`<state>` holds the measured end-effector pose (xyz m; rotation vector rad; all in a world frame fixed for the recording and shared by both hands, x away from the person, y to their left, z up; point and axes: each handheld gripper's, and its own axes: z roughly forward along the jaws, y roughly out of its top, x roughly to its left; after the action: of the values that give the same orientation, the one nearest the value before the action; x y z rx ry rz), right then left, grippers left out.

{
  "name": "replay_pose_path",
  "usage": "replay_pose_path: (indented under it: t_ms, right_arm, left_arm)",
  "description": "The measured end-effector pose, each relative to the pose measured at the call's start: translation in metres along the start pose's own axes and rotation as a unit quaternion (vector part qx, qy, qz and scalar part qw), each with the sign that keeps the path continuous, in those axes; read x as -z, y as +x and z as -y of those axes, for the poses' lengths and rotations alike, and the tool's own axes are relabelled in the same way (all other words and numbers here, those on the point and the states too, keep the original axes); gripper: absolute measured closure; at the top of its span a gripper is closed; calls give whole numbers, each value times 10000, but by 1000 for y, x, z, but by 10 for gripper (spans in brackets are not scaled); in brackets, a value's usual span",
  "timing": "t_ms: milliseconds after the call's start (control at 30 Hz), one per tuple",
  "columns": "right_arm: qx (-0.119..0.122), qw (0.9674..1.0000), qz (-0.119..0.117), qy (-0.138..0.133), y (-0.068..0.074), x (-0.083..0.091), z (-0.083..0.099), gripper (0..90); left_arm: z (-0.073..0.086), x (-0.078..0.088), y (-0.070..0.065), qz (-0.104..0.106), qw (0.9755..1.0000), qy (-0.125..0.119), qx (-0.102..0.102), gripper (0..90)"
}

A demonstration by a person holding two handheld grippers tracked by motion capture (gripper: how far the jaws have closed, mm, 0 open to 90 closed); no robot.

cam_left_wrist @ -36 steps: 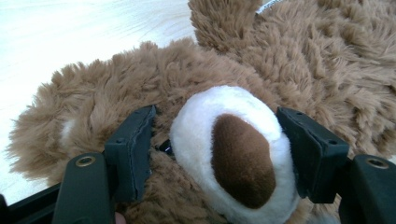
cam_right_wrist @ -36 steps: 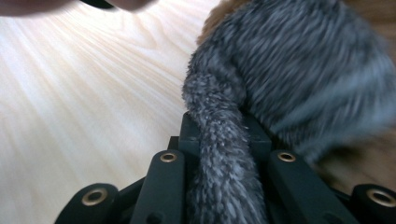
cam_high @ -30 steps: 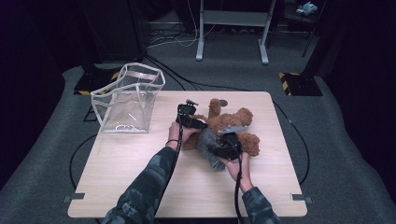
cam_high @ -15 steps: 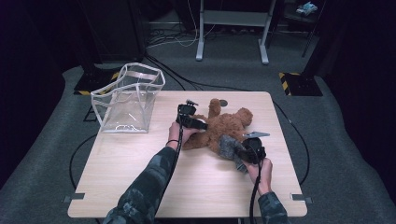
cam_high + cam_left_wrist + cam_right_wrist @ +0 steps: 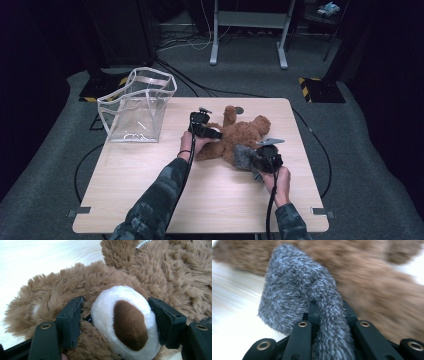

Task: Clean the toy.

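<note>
Brown teddy bear lying mid-table, grey scarf apparently attached.

Shaggy brown plush bear, fuzzy grey cloth, pale matt wooden table, clear glossy plastic bag.

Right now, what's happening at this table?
A person works on a brown plush teddy bear lying on the light wooden table with two handheld grippers. The left gripper has its jaws on either side of the bear's white muzzle. The right gripper is shut on a grey fuzzy piece of cloth at the bear's lower end. A clear plastic bag stands open at the table's far left corner, untouched.
</note>
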<state>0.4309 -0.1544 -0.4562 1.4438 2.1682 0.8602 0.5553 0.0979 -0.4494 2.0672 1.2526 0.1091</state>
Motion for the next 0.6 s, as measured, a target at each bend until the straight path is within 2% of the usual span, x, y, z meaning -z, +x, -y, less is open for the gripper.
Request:
replay_pose_path:
  t_ms: [133, 233, 400, 467, 500, 533, 600]
  right_arm:
    - [-135, 9996, 200, -136, -16, 18, 4, 762]
    - [-205, 9984, 313, -425, -29, 35, 1, 763]
    - [-238, 9944, 543, -873, -45, 59, -23, 764]
    - [-215, 9934, 601, -951, -49, 57, -37, 763]
    - [-159, 9936, 559, -965, -50, 52, -43, 763]
    - [-123, 9946, 472, -919, -50, 45, -48, 762]
    - [-54, 9963, 470, -715, -47, 25, -56, 759]
  left_arm:
    - [0, 0, 0, 9, 10000, -17, 3, 314]
    - [-1, 0, 1, 2, 10000, -9, -61, 314]
    - [0, 0, 1, 29, 10000, -37, -21, 314]
    - [0, 0, 0, 17, 10000, -47, -23, 314]
    - [1, 0, 0, 26, 10000, -46, -23, 314]
    - [1, 0, 0, 5, 10000, -66, -36, 314]
    - [2, 1, -1, -8, 9999, -66, -90, 314]
